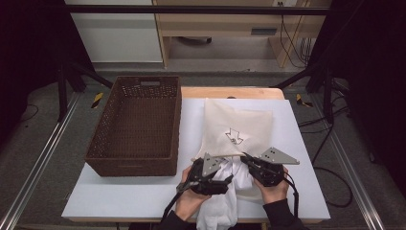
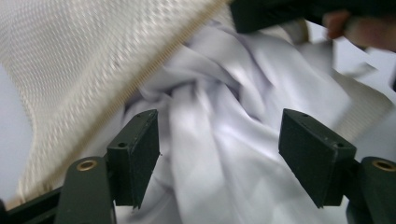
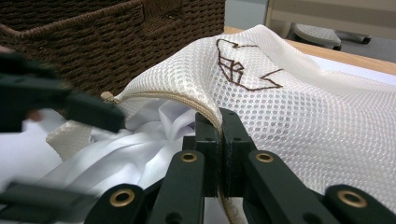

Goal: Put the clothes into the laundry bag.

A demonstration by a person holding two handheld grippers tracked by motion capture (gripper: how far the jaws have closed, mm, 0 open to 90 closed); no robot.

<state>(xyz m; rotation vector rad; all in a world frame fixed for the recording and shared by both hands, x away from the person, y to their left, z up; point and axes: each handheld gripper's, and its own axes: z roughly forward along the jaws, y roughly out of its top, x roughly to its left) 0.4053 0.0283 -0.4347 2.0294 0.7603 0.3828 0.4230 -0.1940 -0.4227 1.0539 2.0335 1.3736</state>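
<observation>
Right gripper view: the right gripper has its two black jaws pressed together on the zippered edge of the mesh laundry bag, the cream zipper tape running up out of the pinch and lifting that edge off the table. A brown line emblem is stitched on the raised mesh. Below the lifted edge, the white garment lies in folds at the bag's mouth, and the blurred black shape of the left gripper crosses at left. Behind stands the brown wicker basket.

Left gripper view: the left gripper has its jaws wide apart, one on each side of a bunched fold of the white garment; neither pad is closed on the cloth. The mesh bag's zipper edge runs diagonally above.

High view: both grippers meet at the near end of the mesh laundry bag, the left gripper over the white garment, which trails from the bag's mouth to the table's near edge, the right gripper at the bag's near rim. The wicker basket sits just left of the bag on the white table.
</observation>
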